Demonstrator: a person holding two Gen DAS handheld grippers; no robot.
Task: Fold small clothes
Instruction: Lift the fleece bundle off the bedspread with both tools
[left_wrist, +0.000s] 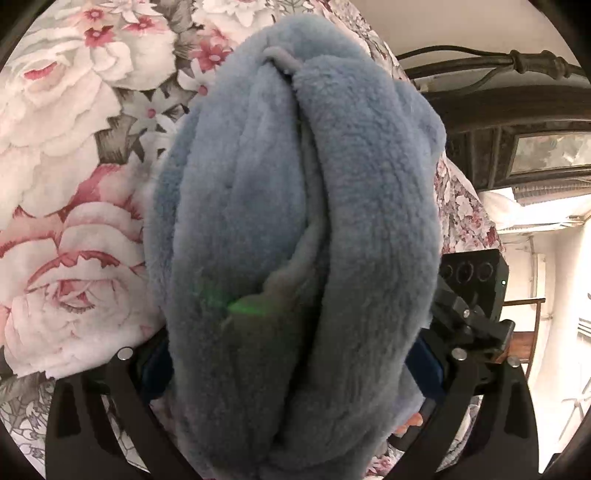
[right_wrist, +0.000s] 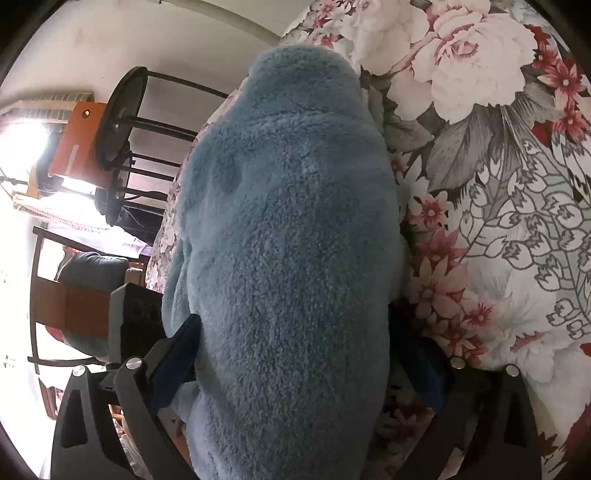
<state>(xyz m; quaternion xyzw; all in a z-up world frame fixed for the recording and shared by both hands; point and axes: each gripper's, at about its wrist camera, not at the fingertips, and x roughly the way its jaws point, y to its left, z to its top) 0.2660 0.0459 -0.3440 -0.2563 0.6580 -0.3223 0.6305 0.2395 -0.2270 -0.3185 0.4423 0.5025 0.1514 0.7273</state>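
Observation:
A fluffy blue fleece garment (left_wrist: 295, 221) fills the middle of the left wrist view, bunched in thick folds with a seam running down it. My left gripper (left_wrist: 295, 365) is shut on the fleece garment; its blue pads (left_wrist: 424, 365) press the bundle from both sides. In the right wrist view the same fleece garment (right_wrist: 288, 240) hangs as a smooth bulging mass. My right gripper (right_wrist: 306, 365) is shut on it, one blue pad (right_wrist: 184, 347) showing at the left. The fingertips of both grippers are hidden by the fleece.
A floral bedspread (left_wrist: 55, 184) with pink roses lies behind the garment, also in the right wrist view (right_wrist: 498, 184). A dark wooden headboard (left_wrist: 517, 110) stands at the right. A black metal stand (right_wrist: 122, 122), an orange box (right_wrist: 77, 140) and a chair (right_wrist: 55, 295) are at the left.

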